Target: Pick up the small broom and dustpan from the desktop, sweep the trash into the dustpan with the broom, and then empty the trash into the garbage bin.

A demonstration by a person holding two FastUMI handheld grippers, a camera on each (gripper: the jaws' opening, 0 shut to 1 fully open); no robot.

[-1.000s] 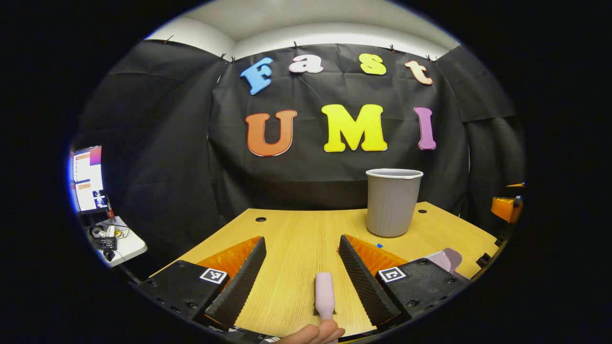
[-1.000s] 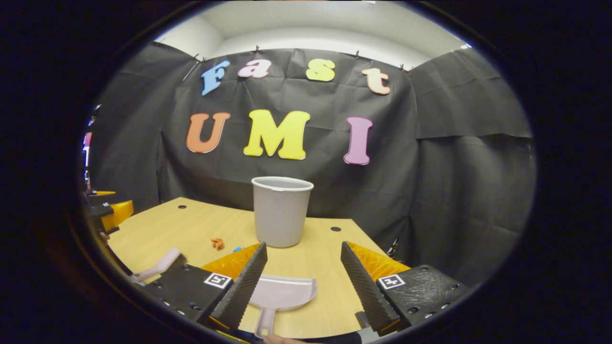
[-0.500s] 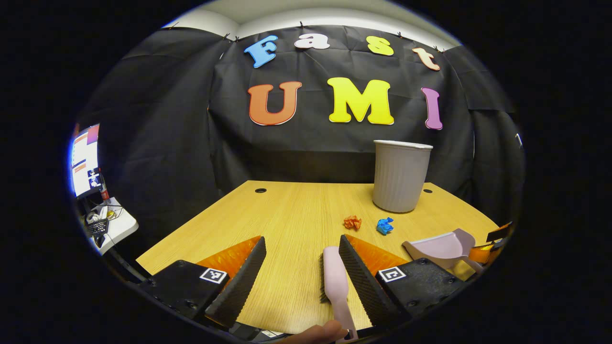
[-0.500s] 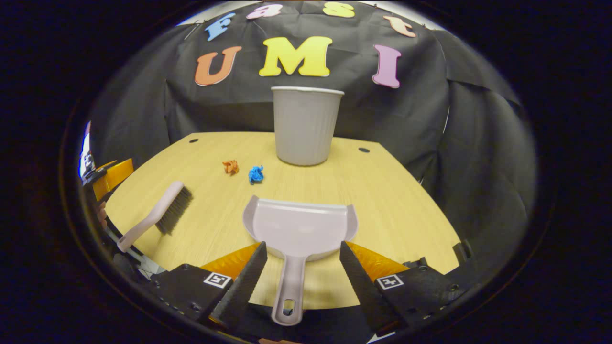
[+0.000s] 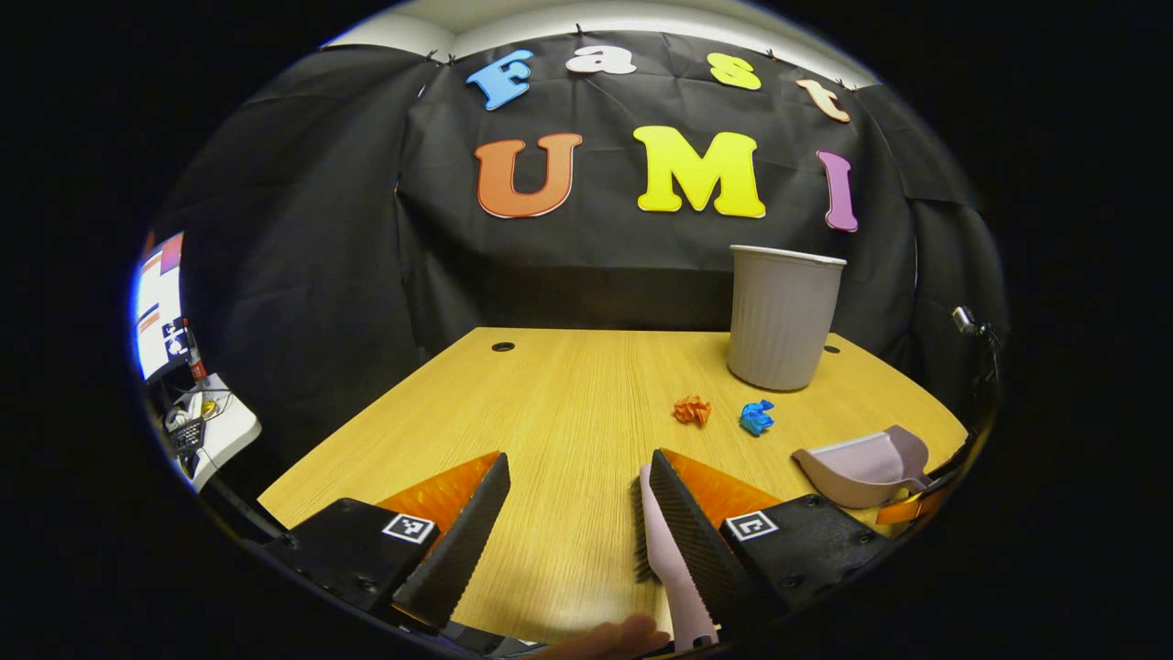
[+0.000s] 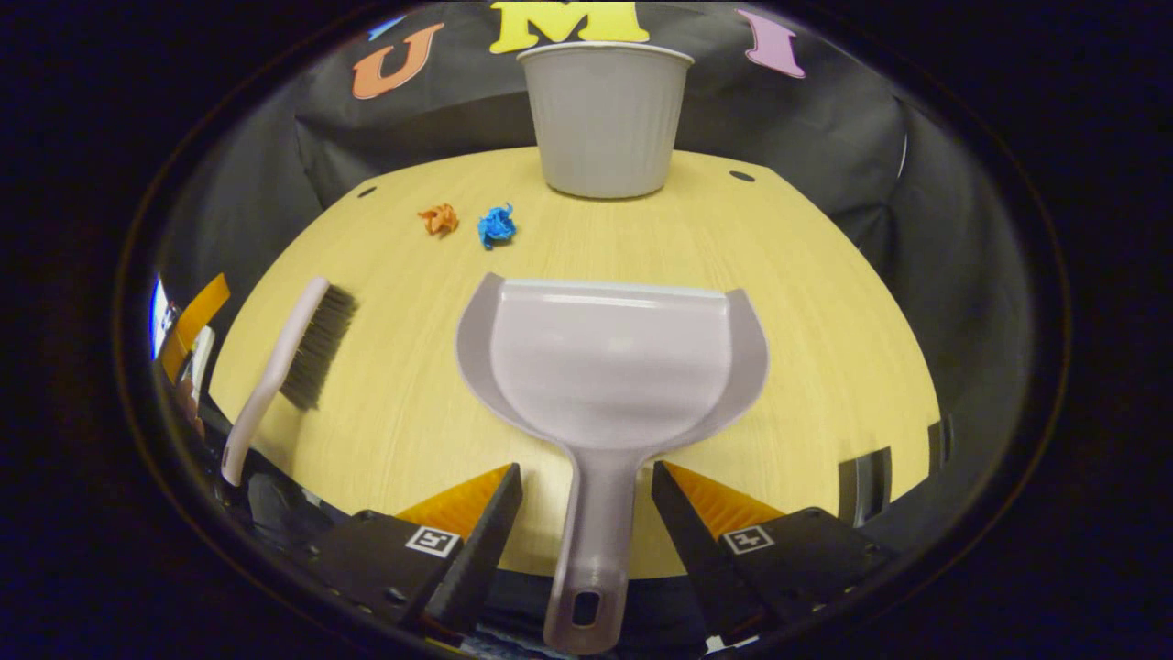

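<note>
We hold the right gripper (image 6: 586,504) with fingers apart astride the handle of the pale pink plastic dustpan (image 6: 609,367); the left gripper (image 5: 573,500), also spread, has the pink black-bristled broom (image 5: 662,541) beside one finger (centre both handles before closing). Two crumpled paper scraps (image 6: 467,223) lie near the grey ribbed bin (image 6: 605,119).

No legible txt; screen (image 5: 160,307) too blurred, unreadable.
</note>
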